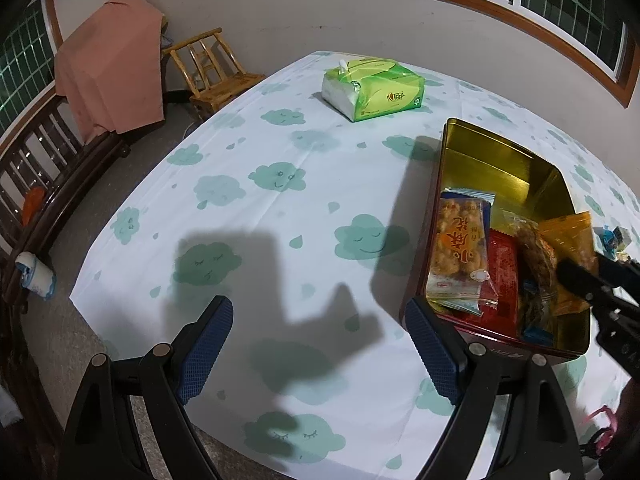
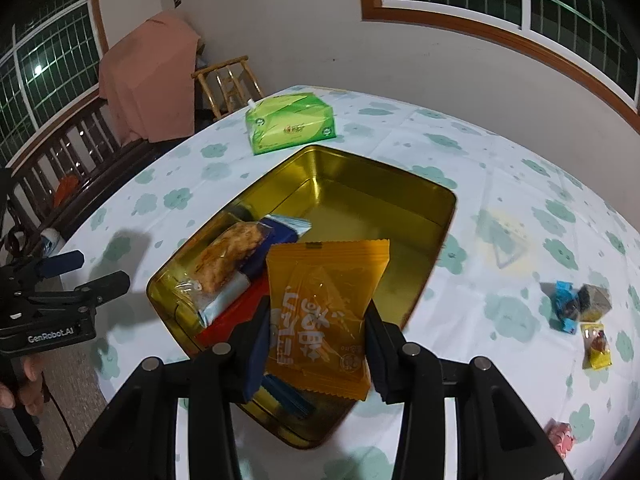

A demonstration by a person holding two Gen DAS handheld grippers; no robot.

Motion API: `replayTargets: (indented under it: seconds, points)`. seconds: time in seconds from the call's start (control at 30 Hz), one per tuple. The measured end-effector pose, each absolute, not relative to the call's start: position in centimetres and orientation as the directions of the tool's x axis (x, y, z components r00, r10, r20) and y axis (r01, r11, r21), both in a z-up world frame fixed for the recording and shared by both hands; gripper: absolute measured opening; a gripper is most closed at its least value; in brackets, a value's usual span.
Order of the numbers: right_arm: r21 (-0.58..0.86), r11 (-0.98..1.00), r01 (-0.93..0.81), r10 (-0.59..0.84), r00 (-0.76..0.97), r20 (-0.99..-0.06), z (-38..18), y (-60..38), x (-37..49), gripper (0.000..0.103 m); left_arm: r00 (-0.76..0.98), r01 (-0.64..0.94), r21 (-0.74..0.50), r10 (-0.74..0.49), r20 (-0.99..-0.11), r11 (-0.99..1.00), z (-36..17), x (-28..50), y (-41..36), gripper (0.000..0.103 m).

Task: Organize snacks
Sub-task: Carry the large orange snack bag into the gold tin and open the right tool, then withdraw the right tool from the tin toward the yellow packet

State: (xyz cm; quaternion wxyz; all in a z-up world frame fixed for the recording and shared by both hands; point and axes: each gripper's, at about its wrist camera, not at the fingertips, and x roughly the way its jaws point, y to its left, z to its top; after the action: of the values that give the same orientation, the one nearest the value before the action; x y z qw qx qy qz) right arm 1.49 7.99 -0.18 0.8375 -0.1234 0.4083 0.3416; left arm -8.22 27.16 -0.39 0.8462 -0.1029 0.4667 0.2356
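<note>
A round table covered in a white cloth printed with green smiling clouds (image 1: 280,184) fills both views. On it sits a rectangular metal tin with a gold interior (image 2: 360,196), open at the top. The right gripper (image 2: 318,346) hangs over the near end of the tin, its jaws closed on a translucent orange snack packet with white lettering (image 2: 324,308), which stands upright between the blue pads. Inside the tin, at the near end, lie a clear packet of golden fried snacks with a blue edge (image 2: 236,252) and a red packet (image 1: 500,276) beside it. The far end of the tin is bare gold metal.

The left gripper (image 1: 320,344) hovers over the cloth just left of the tin, jaws wide apart and holding nothing.

More small wrapped snacks (image 2: 580,304), blue, dark and yellow, lie on the cloth to the right of the tin. A green tissue pack (image 1: 372,88) rests beyond the tin. A wooden chair (image 1: 212,72) stands behind the table.
</note>
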Motion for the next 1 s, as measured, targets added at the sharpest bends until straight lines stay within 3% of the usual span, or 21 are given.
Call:
replayTargets:
  seconds: [0.57, 1.0]
  points:
    - [0.049, 0.725, -0.687, 0.433, 0.4, -0.808, -2.7, 8.9, 1.8, 0.043, 0.454, -0.473, 0.039, 0.281, -0.845, 0.88, -0.6, -7.8, 25.9, 0.086]
    - [0.094, 0.735, -0.671, 0.484, 0.423, -0.766, -0.9, 6.3, 1.3, 0.053, 0.488, -0.433, 0.035, 0.267, -0.831, 0.901, 0.5, -7.1, 23.6, 0.086]
